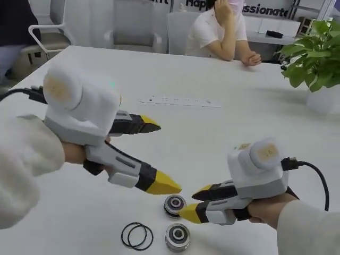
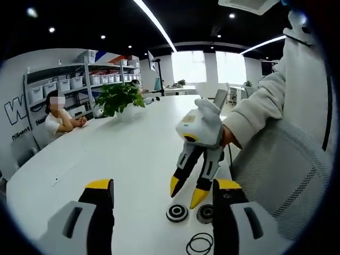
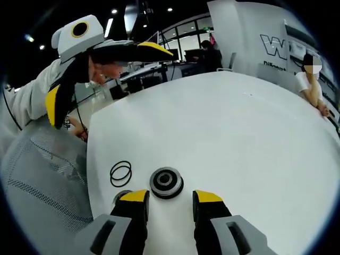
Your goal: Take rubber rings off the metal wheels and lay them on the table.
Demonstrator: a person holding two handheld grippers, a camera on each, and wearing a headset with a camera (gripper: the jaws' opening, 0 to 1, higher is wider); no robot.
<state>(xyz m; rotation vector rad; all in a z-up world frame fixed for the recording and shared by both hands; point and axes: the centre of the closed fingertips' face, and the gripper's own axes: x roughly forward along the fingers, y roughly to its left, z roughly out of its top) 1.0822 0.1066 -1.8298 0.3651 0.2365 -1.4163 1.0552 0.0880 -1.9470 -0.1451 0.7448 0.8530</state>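
1. Your left gripper (image 1: pixel 158 155) hovers above the table (image 1: pixel 223 133), its jaws spread wide and empty, tips aimed right.
2. Two rubber rings (image 1: pixel 137 235) lie flat and overlapping near the table's front edge.
3. Just right of them, the nearer wheel (image 1: pixel 177 236) and the farther wheel (image 1: pixel 175 205) lie flat, axles pointing up.
4. Your right gripper (image 1: pixel 195 203) points left with its tips just beside the farther wheel, jaws narrowly parted and gripping nothing.
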